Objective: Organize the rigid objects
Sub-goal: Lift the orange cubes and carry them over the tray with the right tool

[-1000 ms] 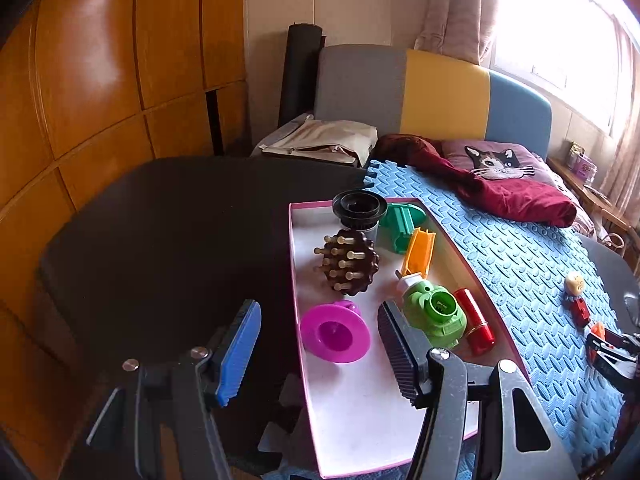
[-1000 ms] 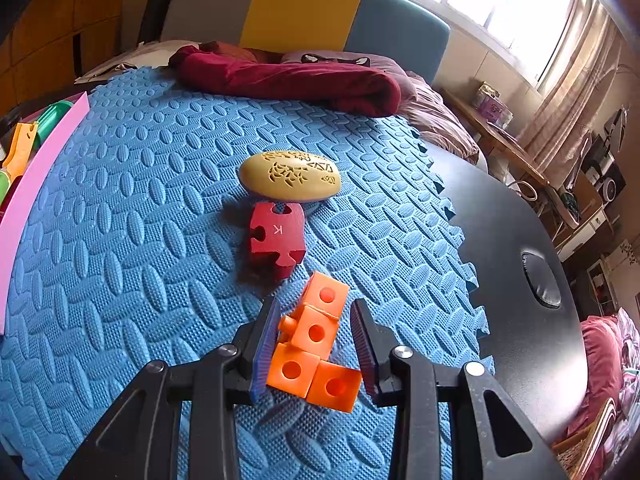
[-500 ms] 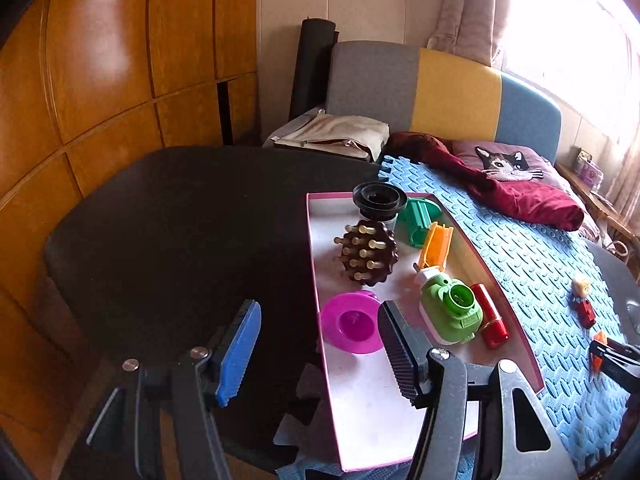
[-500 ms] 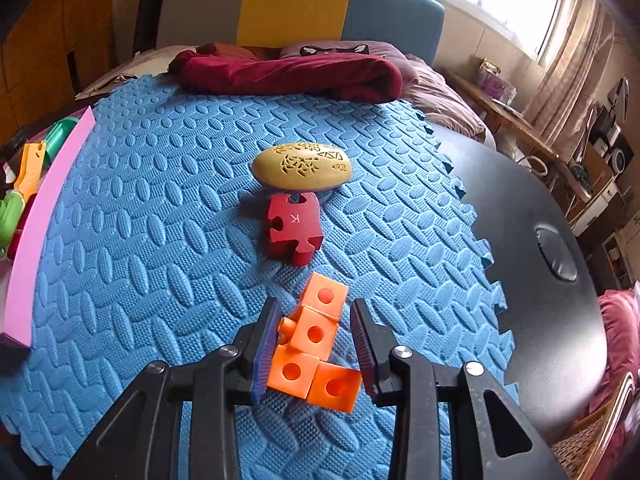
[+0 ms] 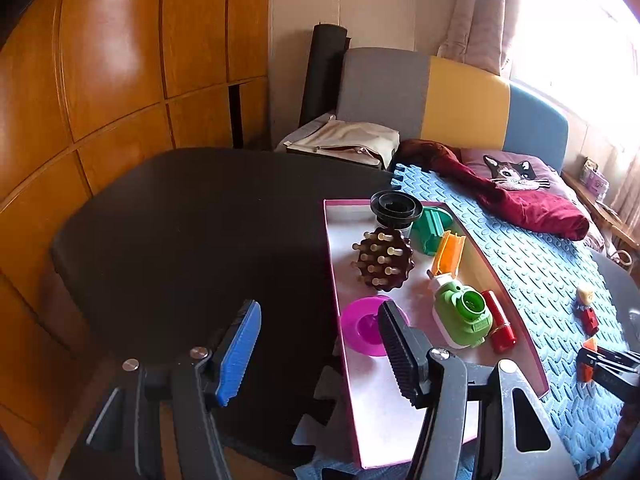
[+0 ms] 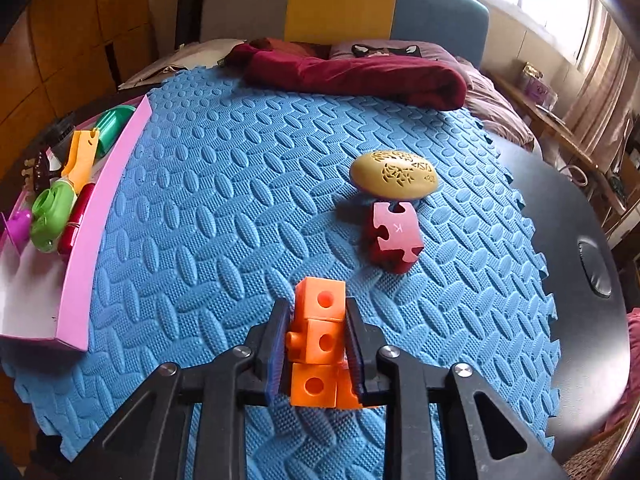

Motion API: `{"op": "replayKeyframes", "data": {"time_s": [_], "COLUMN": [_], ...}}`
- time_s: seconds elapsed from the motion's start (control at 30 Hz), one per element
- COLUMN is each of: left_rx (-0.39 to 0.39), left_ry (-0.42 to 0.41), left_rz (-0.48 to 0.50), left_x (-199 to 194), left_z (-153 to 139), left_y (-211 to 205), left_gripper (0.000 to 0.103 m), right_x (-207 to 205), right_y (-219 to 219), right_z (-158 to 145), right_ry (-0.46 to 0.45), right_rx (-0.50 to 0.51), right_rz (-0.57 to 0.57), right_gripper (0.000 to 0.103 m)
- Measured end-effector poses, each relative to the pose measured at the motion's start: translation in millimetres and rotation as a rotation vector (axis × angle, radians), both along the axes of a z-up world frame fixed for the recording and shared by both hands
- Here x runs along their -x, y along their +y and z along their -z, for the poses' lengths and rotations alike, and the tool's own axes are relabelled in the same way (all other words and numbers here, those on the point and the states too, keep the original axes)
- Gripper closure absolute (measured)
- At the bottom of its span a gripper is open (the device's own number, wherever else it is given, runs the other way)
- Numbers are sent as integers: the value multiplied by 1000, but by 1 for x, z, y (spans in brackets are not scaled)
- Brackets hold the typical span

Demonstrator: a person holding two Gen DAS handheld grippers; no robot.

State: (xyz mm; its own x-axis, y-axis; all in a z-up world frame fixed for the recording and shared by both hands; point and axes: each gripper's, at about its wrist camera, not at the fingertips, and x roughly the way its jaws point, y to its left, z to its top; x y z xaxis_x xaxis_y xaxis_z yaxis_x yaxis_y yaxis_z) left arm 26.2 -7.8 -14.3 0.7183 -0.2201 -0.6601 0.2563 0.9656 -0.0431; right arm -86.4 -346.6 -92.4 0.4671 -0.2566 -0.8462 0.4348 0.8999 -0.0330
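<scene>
While left tongs [image 5: 316, 354] gape empty, right tongs [image 6: 318, 346] just closed, gripping orange blocks [image 6: 318, 332].

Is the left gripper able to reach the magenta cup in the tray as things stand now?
Probably yes. The left gripper is open and empty, and the magenta cup lies just ahead by its right finger, with nothing over it in the pink tray.

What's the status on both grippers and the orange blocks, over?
Right gripper just closed, shut on the orange blocks. Left gripper open, empty, at the pink tray. Blue mat between blocks and tray bare.
</scene>
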Motion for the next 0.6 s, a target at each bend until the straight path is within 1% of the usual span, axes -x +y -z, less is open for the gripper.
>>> {"op": "replayKeyframes", "data": {"time_s": [0.17, 0.3, 0.4, 0.6], "left_rx": [4, 5, 0, -4], "left_ry": [8, 10, 9, 10], "left_rz": [-3, -4, -5, -7], "left_x": [-1, 0, 0, 0], "left_z": [2, 2, 3, 4], "left_y": [1, 2, 3, 2], "left_gripper": [41, 41, 41, 41], "right_x": [1, 2, 0, -11], "right_y": [-1, -1, 5, 30], "right_z": [0, -2, -4, -24], "right_ry": [-3, -28, -41, -106], "right_rx": [1, -38, -48, -88], "right_rz": [1, -3, -20, -107], "right_gripper": [77, 77, 77, 77]}}
